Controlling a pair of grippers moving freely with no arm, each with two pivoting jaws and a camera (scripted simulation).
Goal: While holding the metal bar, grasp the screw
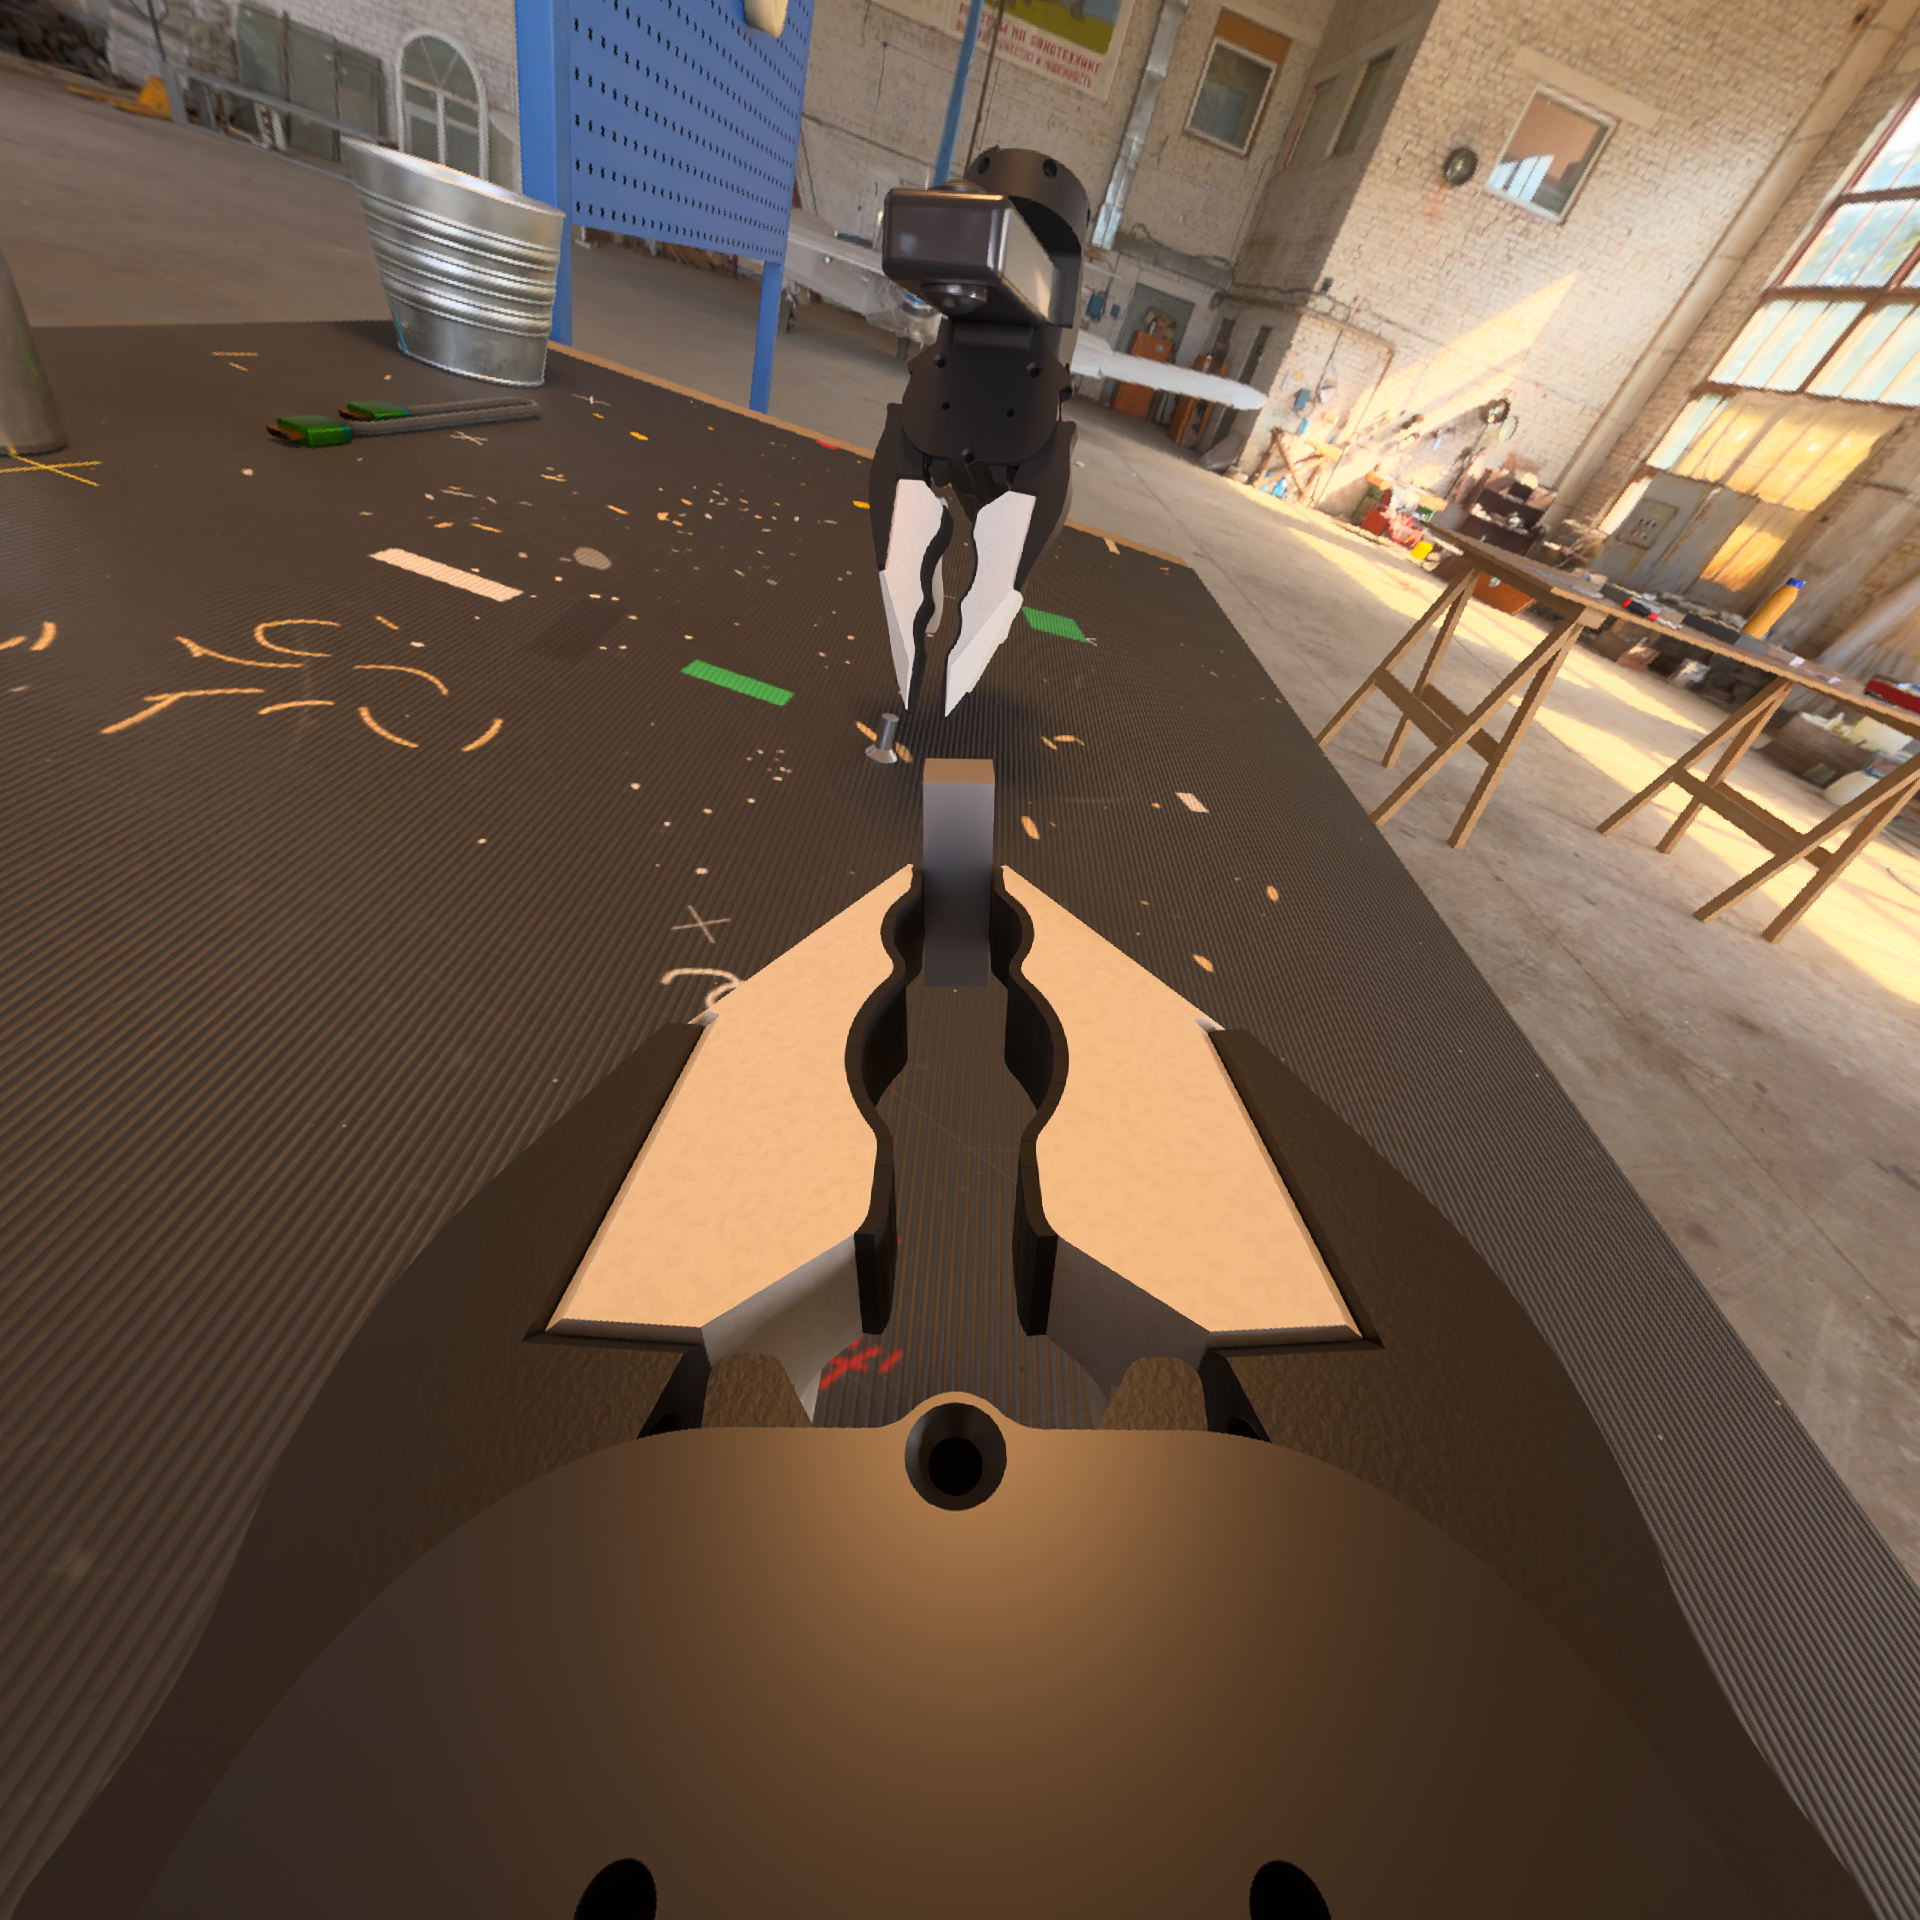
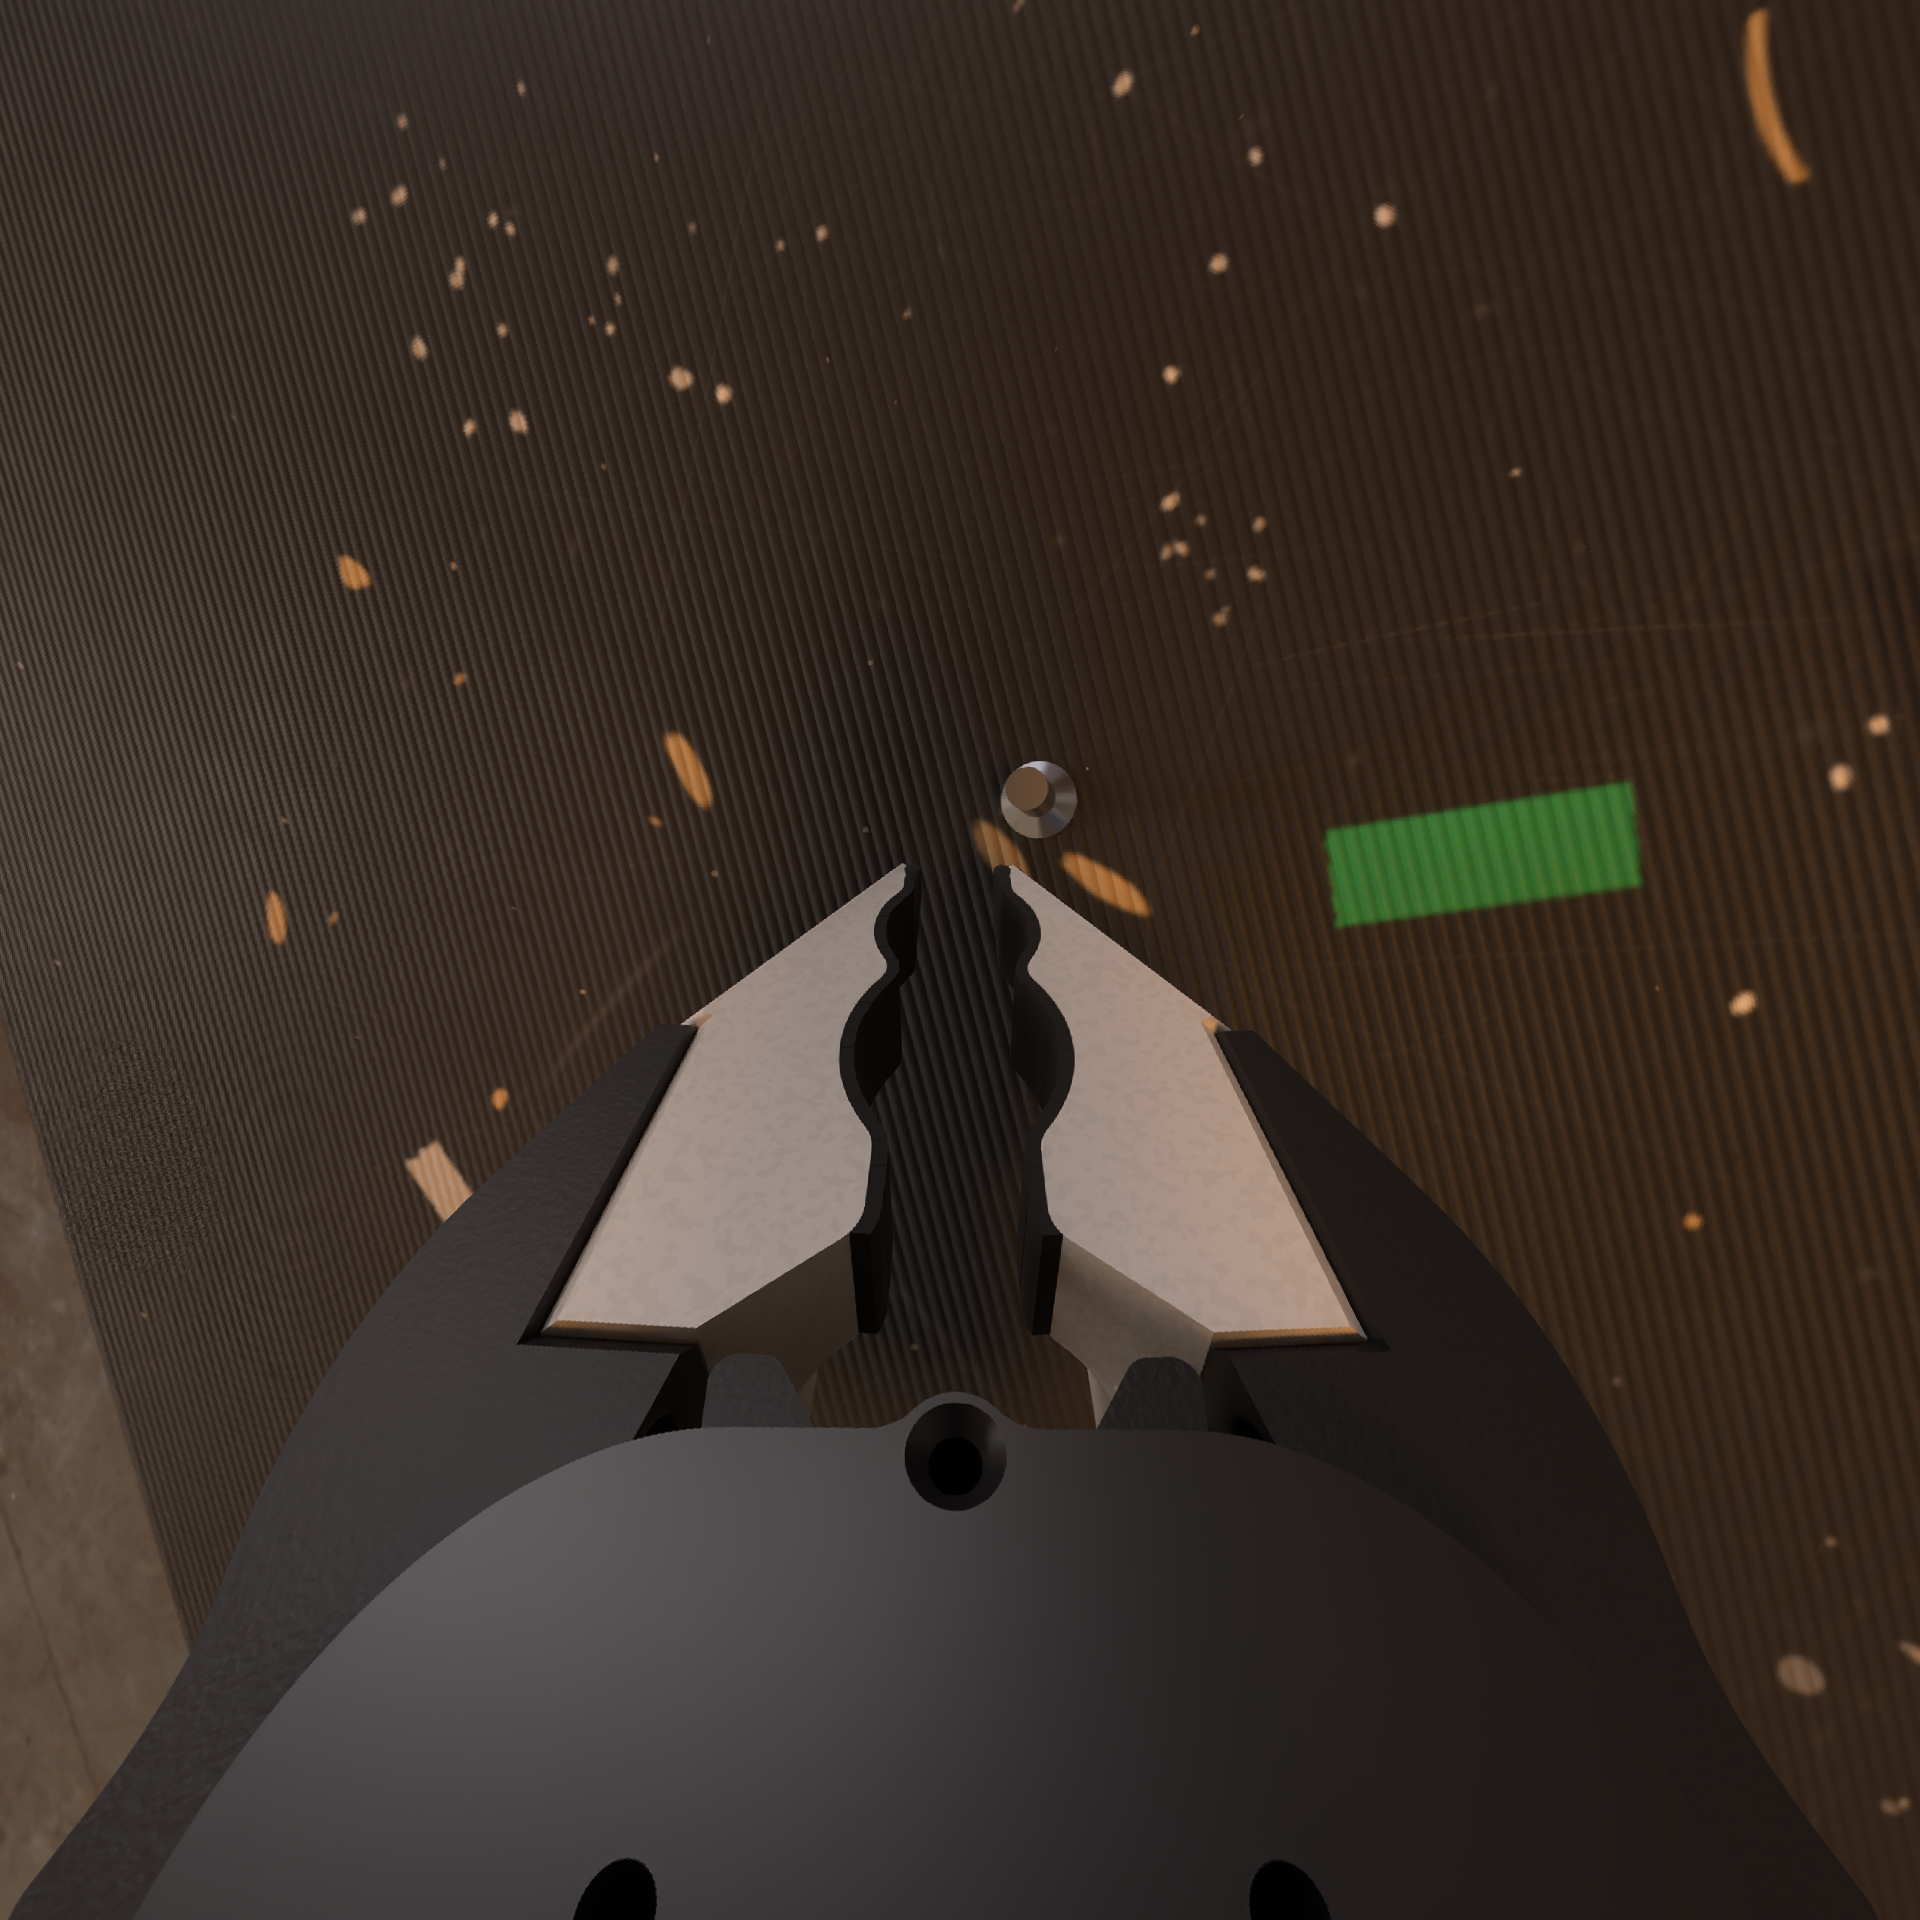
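Your left tongs point(image 1: 956, 883) are clamped on the metal bar point(image 1: 957, 862), which sits between the fingertips and projects straight ahead toward 12 o'clock. Its long axis runs along the fingers, and its squared far end, lit tan, points at the other tongs. The bar is clear of the bench point(image 1: 312, 1039), held above the dark ribbed mat.

The screw point(image 1: 884, 740) stands on the bench just beyond the bar's far end, at about 11 o'clock from it. It rests on its flat head with the shank pointing up, its long axis close to vertical with a slight lean.

Your right tongs point(image 1: 928, 701) hang above the bench with fingers pointing down, the tips just above and to the 1 o'clock side of the screw in the left wrist view. They are parted by a narrow gap and hold nothing.

In the right wrist view you look nearly straight down the shank of the screw point(image 2: 1037, 798), so it shows as a small round end inside the wider head. It lies just past the tips of the right tongs point(image 2: 951, 871), at about 1 o'clock from the gap, not between the fingers. A green patch point(image 2: 1484, 854) on the mat sits at 3 o'clock from the screw, well apart.
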